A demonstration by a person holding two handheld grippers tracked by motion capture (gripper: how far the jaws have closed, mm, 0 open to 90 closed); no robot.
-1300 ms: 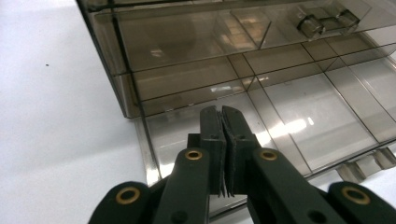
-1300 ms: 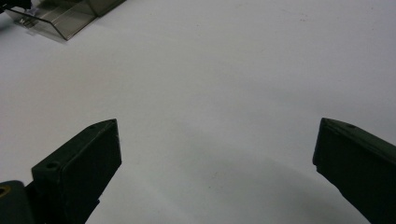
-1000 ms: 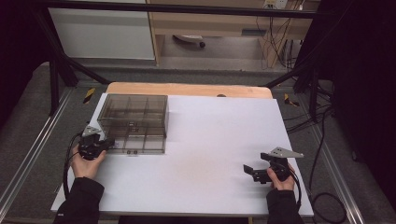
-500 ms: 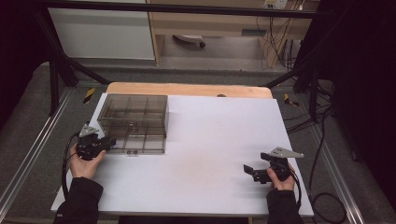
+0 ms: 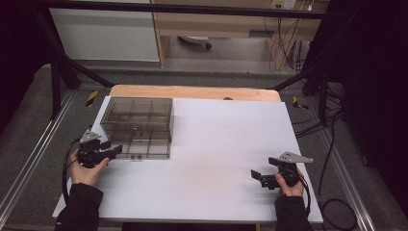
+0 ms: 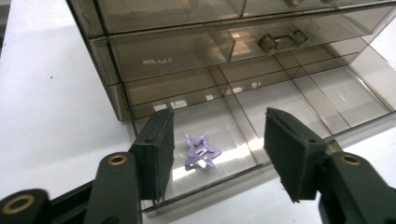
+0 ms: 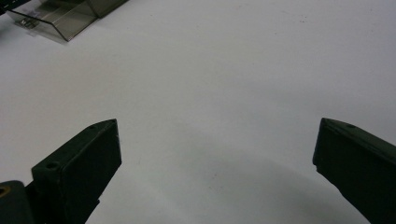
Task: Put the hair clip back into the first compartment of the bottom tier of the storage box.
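Item under handling: a small purple star-shaped plastic piece (image 6: 201,151) lay flat in the front left compartment of the pulled-out bottom drawer (image 6: 289,100) of a smoke-tinted transparent plastic drawer cabinet (image 5: 137,122), at the left rear of the white desk (image 5: 216,144).
Handling judgement: the star appeared very light, stiff and thin; its smooth surface and the slick drawer floor suggested it would skid if nudged. Nothing about it looked fragile.
Recommended hold: across two opposite points or the raised centre, pinched from above, as the compartment walls left little room for a sideways approach.
Left tool (image 6: 219,154): jaws roughly half open and just been opening, with nothing pressed between the pads; the star sat free on the drawer floor below and between them.
Left hand (image 5: 86,168): positioned at the cabinet's front left corner, tool pointed rightward and angled down over the open drawer's near edge.
Right tool (image 7: 217,163): jaws spread wide and empty, only bare desk between them.
Right hand (image 5: 288,180): rested near the front right of the desk, well apart from the cabinet, tool pointed left and held low and level.
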